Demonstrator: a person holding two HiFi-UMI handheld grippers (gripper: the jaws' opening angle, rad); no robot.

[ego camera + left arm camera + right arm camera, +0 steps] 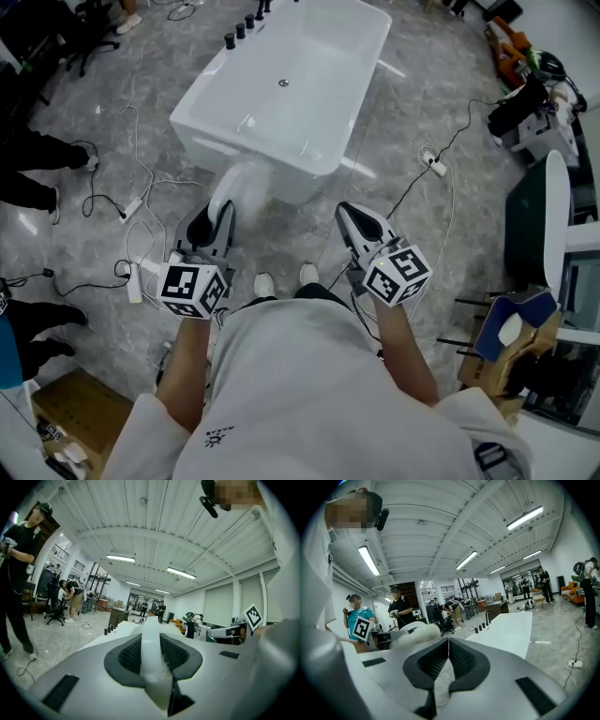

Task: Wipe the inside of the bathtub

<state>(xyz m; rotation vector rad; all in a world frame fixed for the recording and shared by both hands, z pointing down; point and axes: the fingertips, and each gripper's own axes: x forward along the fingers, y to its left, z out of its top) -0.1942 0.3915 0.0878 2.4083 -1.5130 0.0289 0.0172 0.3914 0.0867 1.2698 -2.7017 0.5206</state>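
The white bathtub stands on the grey floor ahead of me, with a drain in its bottom and black tap knobs on its far left rim. My left gripper is shut on a fluffy white cloth, held just short of the tub's near end. In the left gripper view the cloth is pinched between the jaws. My right gripper is beside it, shut and holding nothing; its jaws meet with the tub beyond them.
Cables and power strips lie on the floor left and right of the tub. People's legs are at the left, a cardboard box at bottom left, and a dark chair and equipment at the right.
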